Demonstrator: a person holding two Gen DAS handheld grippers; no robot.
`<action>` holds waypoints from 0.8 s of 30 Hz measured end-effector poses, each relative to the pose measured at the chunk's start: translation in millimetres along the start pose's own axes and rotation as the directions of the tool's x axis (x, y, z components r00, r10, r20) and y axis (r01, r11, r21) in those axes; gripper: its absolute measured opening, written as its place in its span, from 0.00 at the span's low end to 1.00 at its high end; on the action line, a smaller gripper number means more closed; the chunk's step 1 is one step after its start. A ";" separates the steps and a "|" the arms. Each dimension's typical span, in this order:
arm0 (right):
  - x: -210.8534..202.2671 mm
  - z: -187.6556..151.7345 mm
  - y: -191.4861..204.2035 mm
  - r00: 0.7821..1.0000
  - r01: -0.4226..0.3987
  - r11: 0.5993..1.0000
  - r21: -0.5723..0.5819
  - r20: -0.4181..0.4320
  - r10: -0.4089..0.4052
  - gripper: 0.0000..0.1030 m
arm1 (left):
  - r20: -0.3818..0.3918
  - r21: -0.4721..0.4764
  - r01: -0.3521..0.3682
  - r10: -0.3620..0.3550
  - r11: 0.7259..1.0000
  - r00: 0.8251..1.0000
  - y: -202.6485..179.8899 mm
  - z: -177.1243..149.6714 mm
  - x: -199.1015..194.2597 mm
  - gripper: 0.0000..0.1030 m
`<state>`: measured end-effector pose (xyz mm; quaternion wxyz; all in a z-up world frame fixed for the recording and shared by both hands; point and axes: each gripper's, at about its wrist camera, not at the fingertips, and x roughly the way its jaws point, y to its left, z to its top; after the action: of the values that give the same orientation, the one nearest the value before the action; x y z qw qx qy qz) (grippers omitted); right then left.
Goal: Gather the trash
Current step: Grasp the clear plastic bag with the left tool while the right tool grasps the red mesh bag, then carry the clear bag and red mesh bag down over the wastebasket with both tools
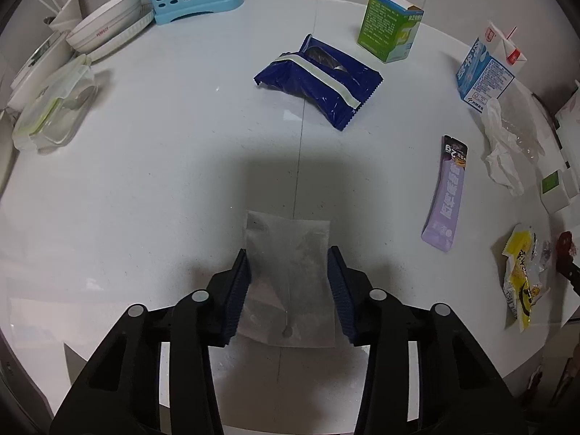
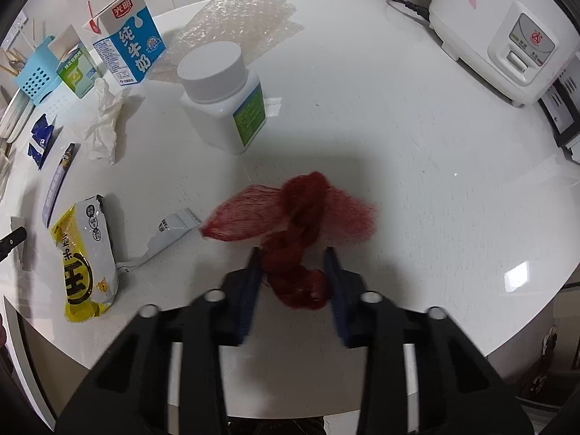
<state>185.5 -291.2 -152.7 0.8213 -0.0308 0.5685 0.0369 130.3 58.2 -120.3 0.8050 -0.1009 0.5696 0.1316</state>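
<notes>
Nearest my left lens, a flat translucent grey sachet [image 1: 288, 279] lies on the white round tabletop [image 1: 145, 181] at lower centre of the frame, between the fingers of my left gripper [image 1: 289, 257]. The jaws stand apart, flanking the sachet's edges; no clamp is made. At lower centre of the right view, my right gripper [image 2: 293, 257] likewise stands with jaws parted on either side of a twisted red mesh net bag [image 2: 297, 239]; contact with the pads cannot be confirmed.

Assessment: collection appears barely begun. No bin or trash receptacle is visible in either view, and most litter remains on the table:
- crumpled dark blue foil wrapper [image 1: 319, 79], upper centre
- lilac stick sachet [image 1: 446, 195], right
- yellow and white snack bag [image 2: 85, 261], lower left
- crumpled white tissue [image 2: 103, 127], left
- blue and white milk carton [image 2: 128, 40], upper left
- open green and white cardboard box [image 1: 391, 29], upper right
- torn white wrapper strip [image 2: 170, 232], just left of the net bag

A white lidded pill bottle [image 2: 224, 98] stands beyond the net bag, well apart. I judge neither approach obstructed.
</notes>
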 end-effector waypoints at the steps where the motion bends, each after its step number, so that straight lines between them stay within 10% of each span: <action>1: -0.1 0.3 -0.6 1.000 -0.011 1.000 -0.001 -0.001 0.011 0.18 | 0.000 -0.009 0.012 -0.012 1.000 1.000 0.3 -0.5 -0.8 0.36; 24: -35.7 -23.7 -1.3 0.996 -0.056 0.998 -0.027 0.067 0.058 0.16 | 0.071 -0.022 0.055 -0.053 0.998 0.996 4.3 -39.5 -47.8 0.35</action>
<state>151.0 -295.6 -127.6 0.8384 -0.0237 0.5403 0.0684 78.6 45.3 -88.3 0.8266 -0.1213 0.5362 0.1203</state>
